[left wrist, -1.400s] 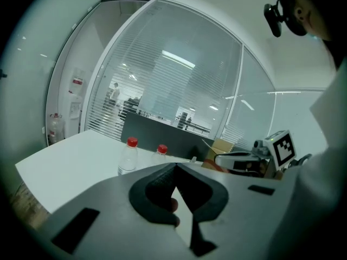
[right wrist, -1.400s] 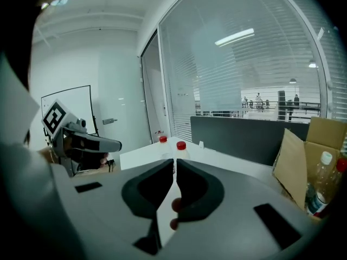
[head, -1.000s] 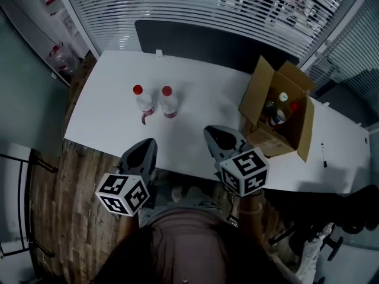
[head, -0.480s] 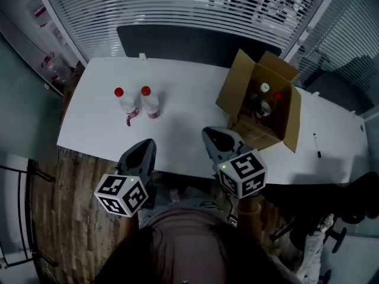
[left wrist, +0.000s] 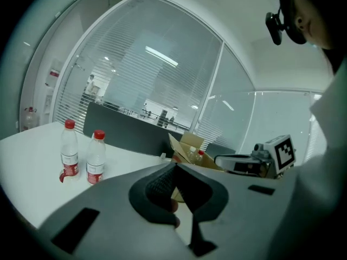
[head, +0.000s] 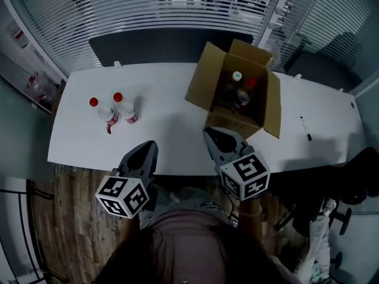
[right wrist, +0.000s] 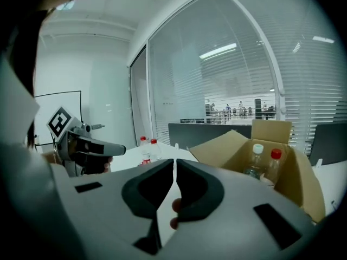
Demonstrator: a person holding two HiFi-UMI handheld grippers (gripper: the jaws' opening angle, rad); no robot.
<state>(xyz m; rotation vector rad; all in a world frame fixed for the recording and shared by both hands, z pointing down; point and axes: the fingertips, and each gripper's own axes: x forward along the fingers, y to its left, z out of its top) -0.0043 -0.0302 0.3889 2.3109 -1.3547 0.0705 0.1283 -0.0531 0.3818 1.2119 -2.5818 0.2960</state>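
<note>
2 tools, mine: left tool [head: 148,144] and right tool [head: 208,132], both clenched, empty, at bench [head: 163,120] near edge. 2 bottles [head: 125,110] upright, side by side, bench left. Box [head: 201,84] open, just beyond right tool, holding more.

Head view looked steeply down from above onto the long white table [head: 166,120]. Both gripper views sat low near its front edge, facing across it. All three shared the open brown cardboard box [head: 201,84] and the two red-capped clear plastic bottles [head: 125,110].
</note>
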